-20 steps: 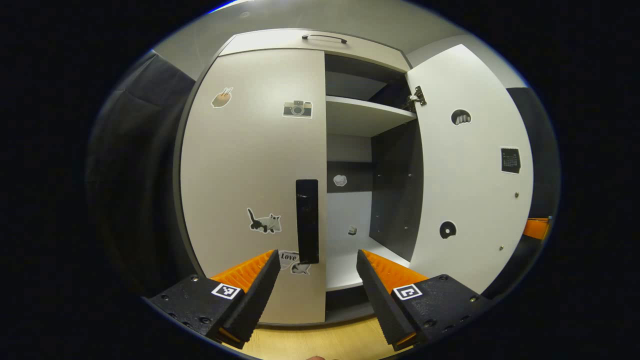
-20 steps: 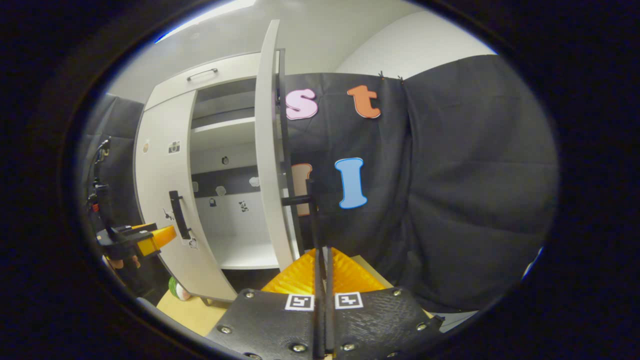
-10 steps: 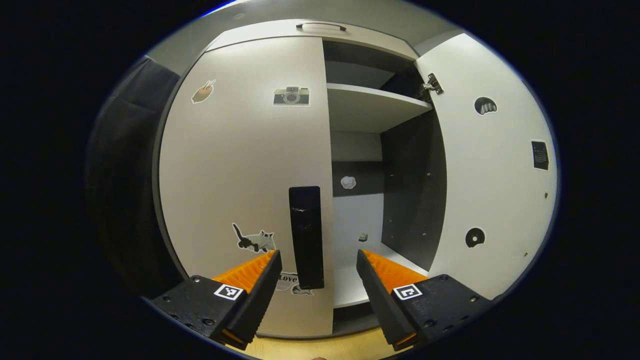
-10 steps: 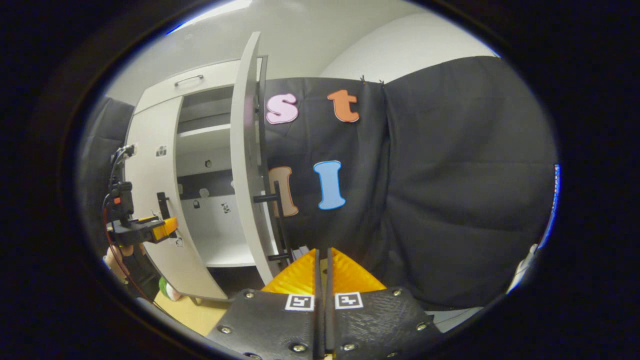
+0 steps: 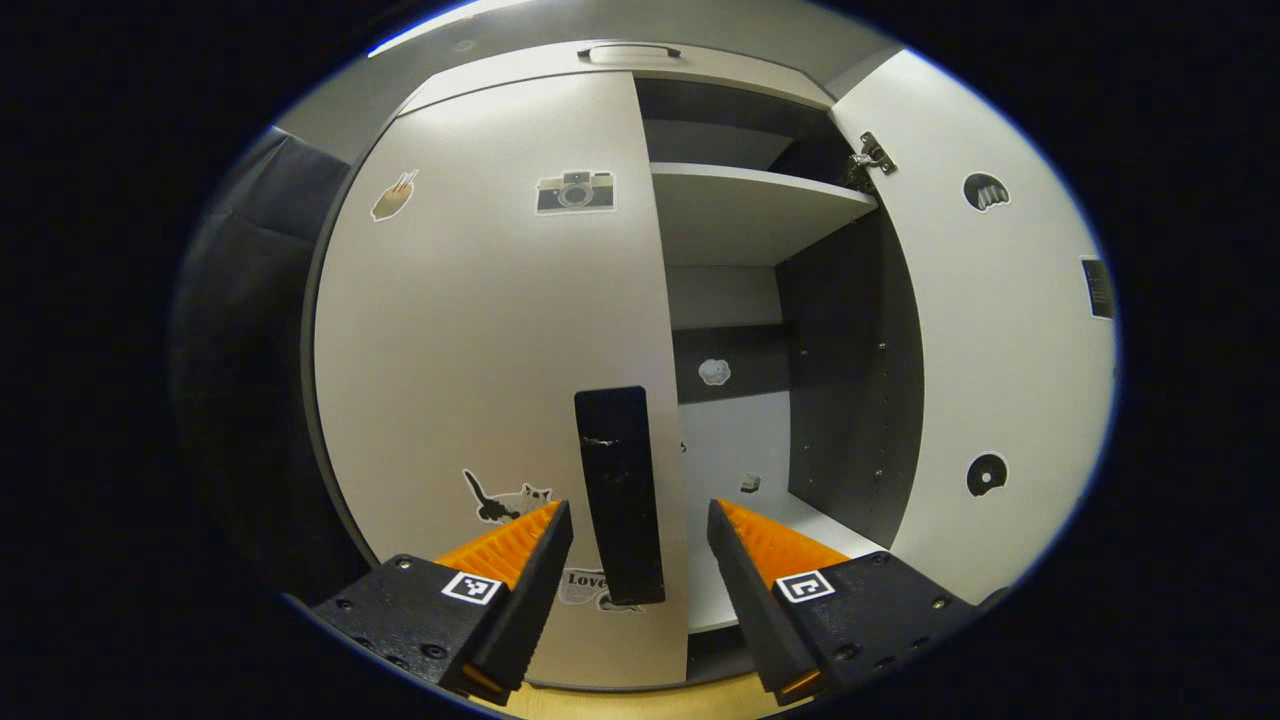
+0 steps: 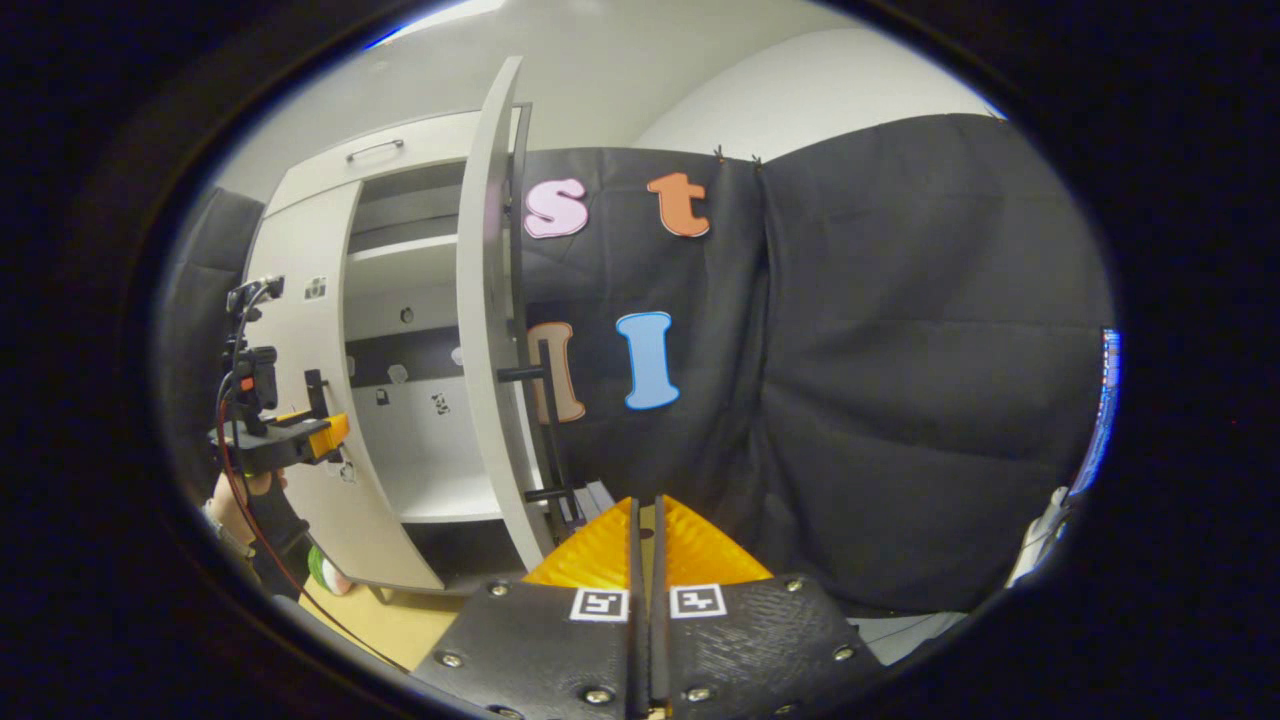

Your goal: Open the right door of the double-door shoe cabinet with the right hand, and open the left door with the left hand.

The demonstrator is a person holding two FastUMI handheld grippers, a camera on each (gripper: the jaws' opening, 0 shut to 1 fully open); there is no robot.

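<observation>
Handle (image 5: 620,495) of the left door (image 5: 490,370) is standing upright, its long axis vertical, straight ahead of the left gripper (image 5: 632,520) in the left gripper view; the jaws are gaping wide, one finger lying to each side of it and neither one touching. Beside it, the right door (image 5: 1000,330) is hanging open, showing the shelf (image 5: 740,205).

Turning to the right gripper view, the right gripper (image 6: 645,525) is sitting closed with nothing between its fingers, apart from the right door's edge (image 6: 490,330), whose own handle (image 6: 545,420) is lying just beyond. Farther left, the left gripper (image 6: 300,435) is hovering at the left door, clearly the nearer hand for that pull.
</observation>
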